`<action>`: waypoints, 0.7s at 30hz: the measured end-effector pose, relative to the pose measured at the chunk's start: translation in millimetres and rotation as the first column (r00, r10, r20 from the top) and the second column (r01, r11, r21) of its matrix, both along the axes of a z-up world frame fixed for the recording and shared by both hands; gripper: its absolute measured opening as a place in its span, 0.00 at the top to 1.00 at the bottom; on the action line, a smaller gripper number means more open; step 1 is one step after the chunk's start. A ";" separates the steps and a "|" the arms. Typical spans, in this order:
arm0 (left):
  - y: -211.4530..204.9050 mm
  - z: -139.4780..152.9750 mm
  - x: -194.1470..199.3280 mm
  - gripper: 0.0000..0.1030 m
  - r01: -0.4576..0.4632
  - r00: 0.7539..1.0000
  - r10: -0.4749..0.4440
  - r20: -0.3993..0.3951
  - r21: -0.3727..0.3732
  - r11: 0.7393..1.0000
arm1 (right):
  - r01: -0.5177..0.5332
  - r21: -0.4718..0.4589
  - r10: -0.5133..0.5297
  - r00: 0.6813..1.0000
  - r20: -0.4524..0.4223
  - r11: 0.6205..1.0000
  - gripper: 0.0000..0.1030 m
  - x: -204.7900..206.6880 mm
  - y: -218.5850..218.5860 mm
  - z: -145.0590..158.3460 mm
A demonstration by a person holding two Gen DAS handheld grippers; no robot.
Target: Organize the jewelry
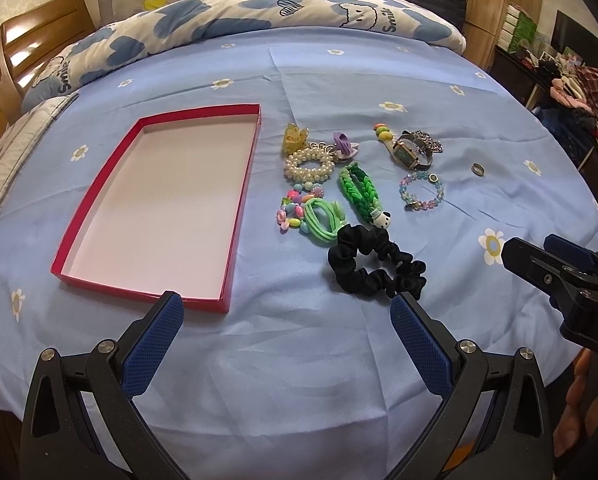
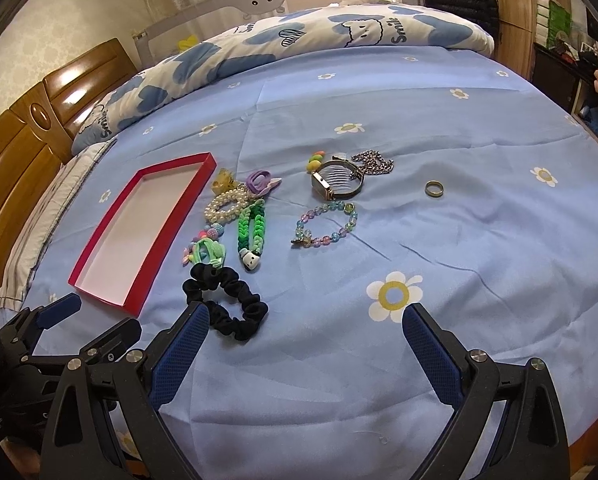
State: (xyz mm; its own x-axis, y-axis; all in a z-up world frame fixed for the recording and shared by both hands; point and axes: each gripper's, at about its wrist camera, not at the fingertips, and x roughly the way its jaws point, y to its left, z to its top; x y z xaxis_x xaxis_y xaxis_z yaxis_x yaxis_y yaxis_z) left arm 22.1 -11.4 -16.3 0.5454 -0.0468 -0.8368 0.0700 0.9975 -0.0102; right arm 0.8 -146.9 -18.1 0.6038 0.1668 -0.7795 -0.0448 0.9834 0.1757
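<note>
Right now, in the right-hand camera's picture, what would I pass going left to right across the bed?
Red tray → black scrunchie → pastel bead bracelet → ring.

Left tool [image 1: 287,312]: black angular plastic frame, triangular cut-outs, silver round screws, blue cross-hatched pads [image 1: 417,346]; right tool [image 2: 305,326] same build, white partial lettering "DA" on housing; bare skin of hand [image 1: 577,404] at lower right edge
</note>
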 end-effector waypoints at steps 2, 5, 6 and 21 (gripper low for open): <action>0.6 -0.5 1.8 0.00 -0.001 1.000 0.001 -0.002 -0.003 1.000 | 0.000 0.001 0.000 1.000 -0.005 1.000 0.04 2.9 -1.4 -0.8; 1.6 -0.8 3.9 0.00 -0.001 1.000 0.001 -0.005 -0.007 1.000 | -0.001 0.003 0.001 1.000 -0.009 1.000 0.04 5.6 -3.4 -1.3; 1.6 -0.9 4.4 0.00 -0.001 1.000 0.001 -0.005 -0.008 1.000 | 0.000 0.003 0.000 1.000 -0.009 1.000 0.04 6.2 -3.4 -1.3; 1.9 -2.3 7.5 0.00 0.043 0.999 -0.044 -0.006 -0.086 0.995 | 0.006 0.013 -0.006 1.000 0.000 1.000 0.06 15.8 -8.9 -7.2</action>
State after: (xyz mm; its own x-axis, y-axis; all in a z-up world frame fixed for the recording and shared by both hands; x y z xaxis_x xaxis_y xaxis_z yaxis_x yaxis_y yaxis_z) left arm 29.6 -9.5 -18.6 0.5347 -0.1421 -0.8330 0.1130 0.9889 -0.0961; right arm 16.6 -155.8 -25.2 0.6047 0.1731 -0.7775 -0.0388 0.9813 0.1883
